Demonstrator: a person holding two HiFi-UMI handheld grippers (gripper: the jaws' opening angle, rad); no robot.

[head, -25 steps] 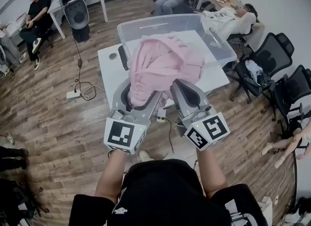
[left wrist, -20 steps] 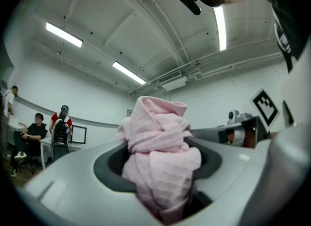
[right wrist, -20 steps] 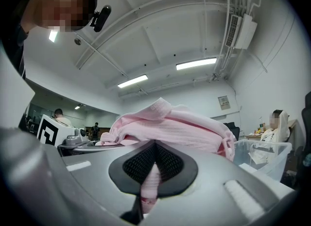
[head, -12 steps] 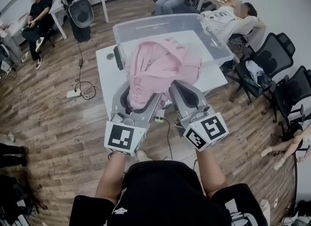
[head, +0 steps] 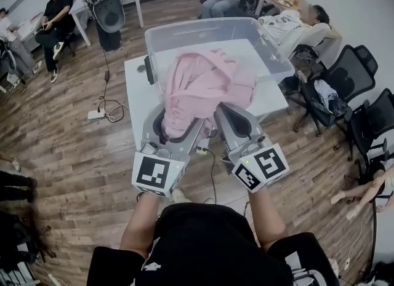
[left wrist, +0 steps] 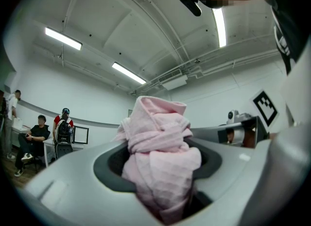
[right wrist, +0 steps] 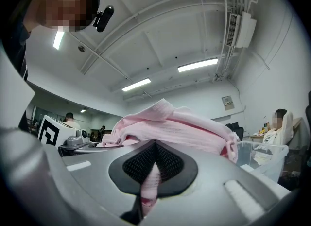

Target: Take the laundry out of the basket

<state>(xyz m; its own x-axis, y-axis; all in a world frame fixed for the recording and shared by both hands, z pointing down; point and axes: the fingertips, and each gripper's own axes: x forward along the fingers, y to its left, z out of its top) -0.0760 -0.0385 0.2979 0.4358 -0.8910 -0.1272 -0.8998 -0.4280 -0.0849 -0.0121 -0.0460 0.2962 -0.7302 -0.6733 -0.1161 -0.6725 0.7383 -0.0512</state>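
Holding the garment (head: 206, 85) from two sides, both grippers tilt upward, so the pink cloth heaps over their fingertips, with the basket (head: 278, 57) lying beyond and below them on the table (head: 136, 88). The raised, two-point hold looks meant to share the weight and carry the trailing cloth over the basket's rim.

The left gripper (left wrist: 160, 159) has its jaws partly apart, wedged on a thick twisted wad that fills the gap and stands up past the tips. The right gripper (right wrist: 153, 171) is almost closed, nipping only a thin fold between its ribbed pads (right wrist: 170, 164), while the rest of the garment drapes across just ahead of them. That thin pinch is probably the weaker of the two holds.

From the head view, the fingertips are buried under the cloth, and the garment covers much of the basket's inside, so I cannot tell whether more laundry lies there. Nor can I tell whether the garment's lower edge hangs free of the basket or touches it. What kind of garment it is stays unclear, as it is too bunched to read.
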